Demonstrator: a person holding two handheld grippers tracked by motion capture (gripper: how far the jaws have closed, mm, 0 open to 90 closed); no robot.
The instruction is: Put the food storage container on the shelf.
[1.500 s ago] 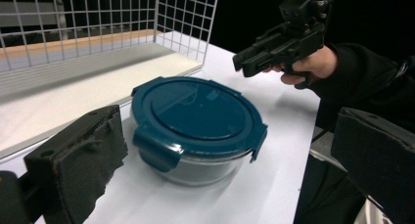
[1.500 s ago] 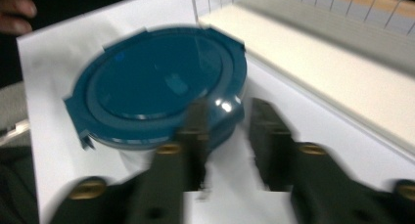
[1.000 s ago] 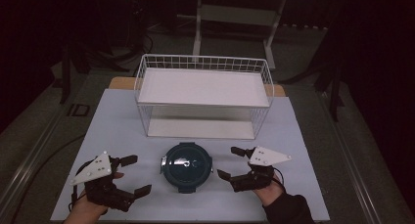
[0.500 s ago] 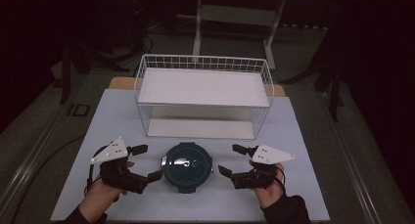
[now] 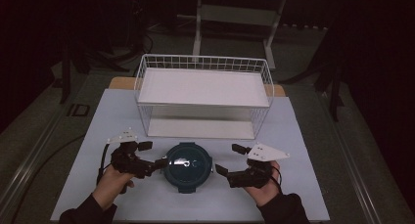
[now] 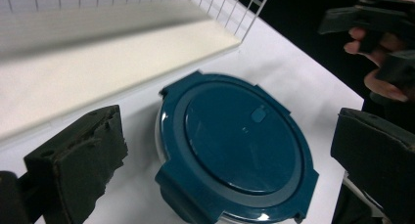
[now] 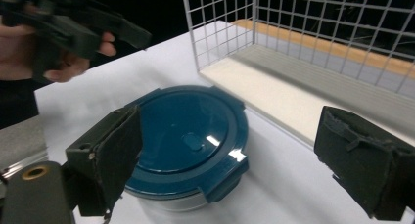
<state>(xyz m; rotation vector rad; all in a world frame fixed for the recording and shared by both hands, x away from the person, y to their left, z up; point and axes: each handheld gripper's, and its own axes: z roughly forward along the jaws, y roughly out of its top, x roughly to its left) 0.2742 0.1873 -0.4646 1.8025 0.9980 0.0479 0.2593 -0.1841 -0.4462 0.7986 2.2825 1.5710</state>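
We find no readable brand, label or writing on anything here.

A round container with a dark teal lid (image 5: 188, 166) sits on the white desk (image 5: 303, 150), near its front edge, just in front of the white wire basket (image 5: 203, 94). The lid has four clip tabs around its rim and a small raised button near its middle; below it, in the right gripper view, we see a clear body. The basket stands upright behind the container, a pale flat board lying on its floor and another across its top.

The left tongs (image 5: 152, 154) are released, jaws wide apart, holding nothing. In the high view the nearer jaw tip lies right at the container's left edge; we cannot tell if it touches. In the left gripper view the container (image 6: 235, 145) lies between the two black padded jaws, clear of both.

The right tongs (image 5: 229, 158) are also released, jaws wide apart and empty, just to the right of the container with a gap of bare desk between. In the right gripper view the container (image 7: 188, 141) lies ahead, nearer the left jaw, and the basket (image 7: 313, 43) rises behind it.

A hand (image 5: 111, 182) grips the left tool and a hand (image 5: 266, 190) the right; both sleeves are dark.
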